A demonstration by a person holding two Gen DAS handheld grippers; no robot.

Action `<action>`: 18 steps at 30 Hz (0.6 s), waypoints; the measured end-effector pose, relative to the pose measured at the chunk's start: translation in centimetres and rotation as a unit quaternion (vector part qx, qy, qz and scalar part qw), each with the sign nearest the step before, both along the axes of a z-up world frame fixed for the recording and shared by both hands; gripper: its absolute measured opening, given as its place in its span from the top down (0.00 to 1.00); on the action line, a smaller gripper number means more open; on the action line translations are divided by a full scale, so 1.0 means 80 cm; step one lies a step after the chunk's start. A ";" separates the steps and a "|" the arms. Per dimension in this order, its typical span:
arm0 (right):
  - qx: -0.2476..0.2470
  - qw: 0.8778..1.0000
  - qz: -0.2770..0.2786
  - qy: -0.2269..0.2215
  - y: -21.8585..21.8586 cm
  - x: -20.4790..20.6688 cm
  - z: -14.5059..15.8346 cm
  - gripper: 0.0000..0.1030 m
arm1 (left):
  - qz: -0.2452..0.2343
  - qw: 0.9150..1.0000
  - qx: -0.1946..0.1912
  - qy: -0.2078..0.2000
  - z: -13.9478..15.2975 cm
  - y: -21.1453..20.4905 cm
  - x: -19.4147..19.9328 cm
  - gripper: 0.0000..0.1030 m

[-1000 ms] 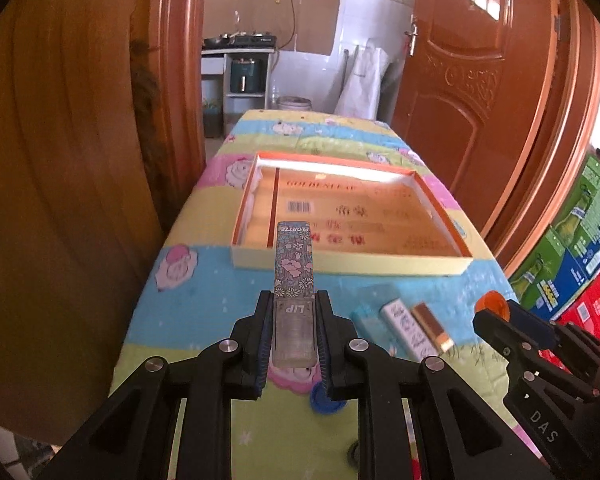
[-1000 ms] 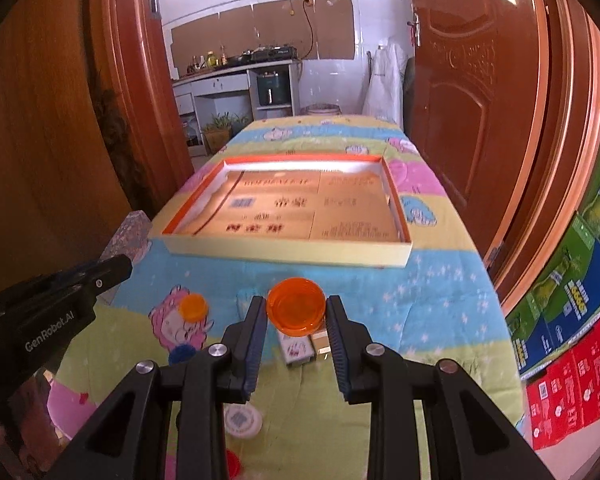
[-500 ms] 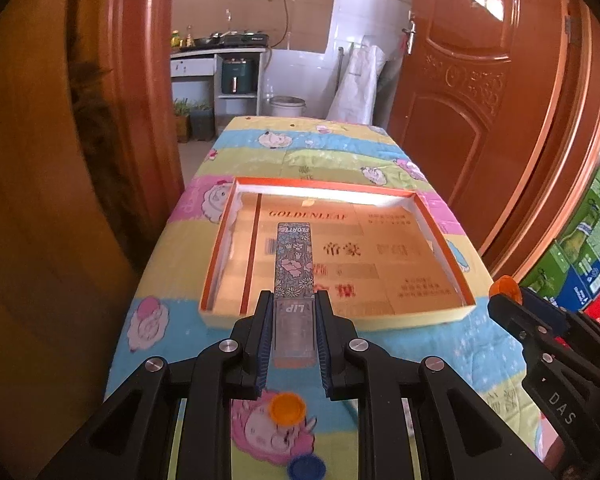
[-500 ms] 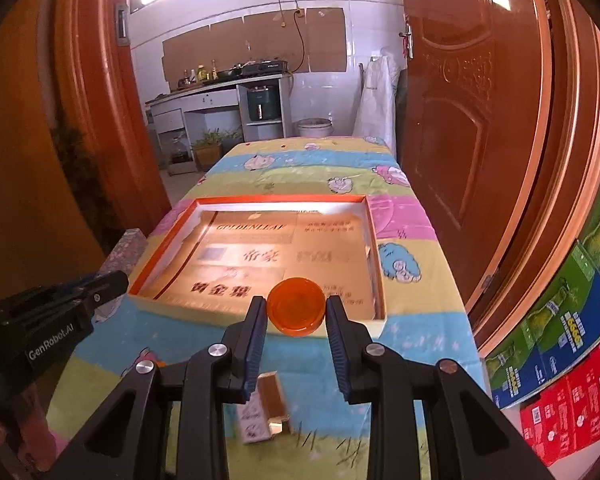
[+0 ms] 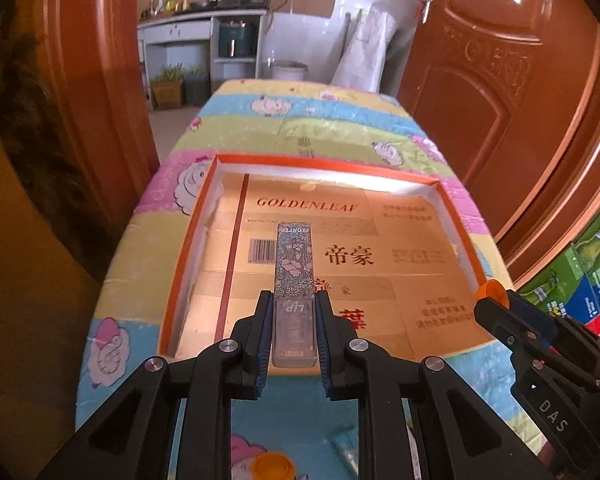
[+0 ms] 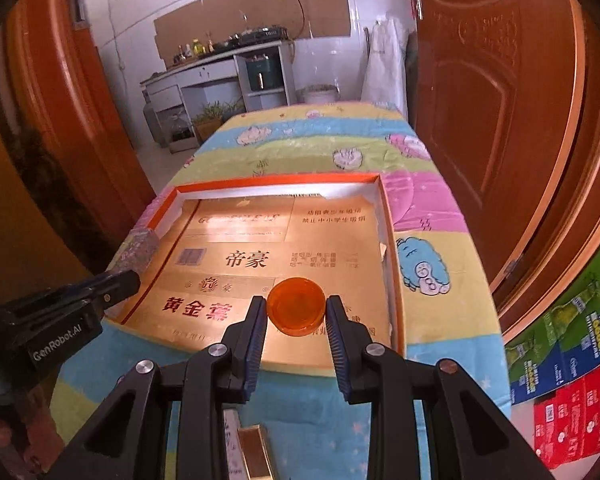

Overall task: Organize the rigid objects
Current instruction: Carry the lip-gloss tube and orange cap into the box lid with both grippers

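Note:
My left gripper (image 5: 293,300) is shut on a long floral lip-product box (image 5: 293,264) that juts forward over the near part of the shallow orange-rimmed tray (image 5: 188,232). My right gripper (image 6: 296,304) is shut on a round orange cap (image 6: 297,305), held above the tray's (image 6: 396,280) near right part. The tray floor is gold printed card. Each gripper shows in the other's view: the right gripper (image 5: 490,300) with its cap at right, the left gripper (image 6: 128,280) with the floral box at left.
The tray lies on a table with a pastel cartoon cloth (image 5: 340,128). A small orange cap (image 5: 274,466) sits on the cloth below the left gripper; a gold box (image 6: 256,452) lies below the right. Wooden doors (image 6: 500,120) flank the table, colourful cartons (image 6: 572,360) stand at right.
Both grippers have travelled forward from over the loose items on the near cloth to over the tray, each still holding its object. The tray now looms larger and closer.

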State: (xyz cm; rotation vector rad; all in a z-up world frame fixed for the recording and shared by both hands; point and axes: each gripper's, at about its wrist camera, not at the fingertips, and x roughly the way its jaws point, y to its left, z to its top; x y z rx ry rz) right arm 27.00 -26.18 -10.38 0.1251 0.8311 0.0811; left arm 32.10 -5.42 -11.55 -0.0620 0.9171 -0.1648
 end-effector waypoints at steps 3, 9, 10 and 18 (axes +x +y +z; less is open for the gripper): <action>0.001 1.000 -0.003 0.012 0.001 0.017 -0.010 0.70 | 0.001 1.000 0.005 0.017 -0.013 -0.002 0.020 0.80; 0.001 0.999 -0.007 0.035 0.002 0.046 -0.027 0.70 | 0.005 0.999 0.008 0.038 -0.035 -0.001 0.053 0.80; 0.002 0.999 -0.008 0.040 0.002 0.050 -0.031 0.70 | 0.006 0.999 0.010 0.038 -0.038 0.000 0.056 0.80; 0.003 0.998 -0.018 0.067 0.000 0.067 -0.058 0.70 | -0.010 0.999 0.014 0.029 -0.051 -0.006 0.058 0.80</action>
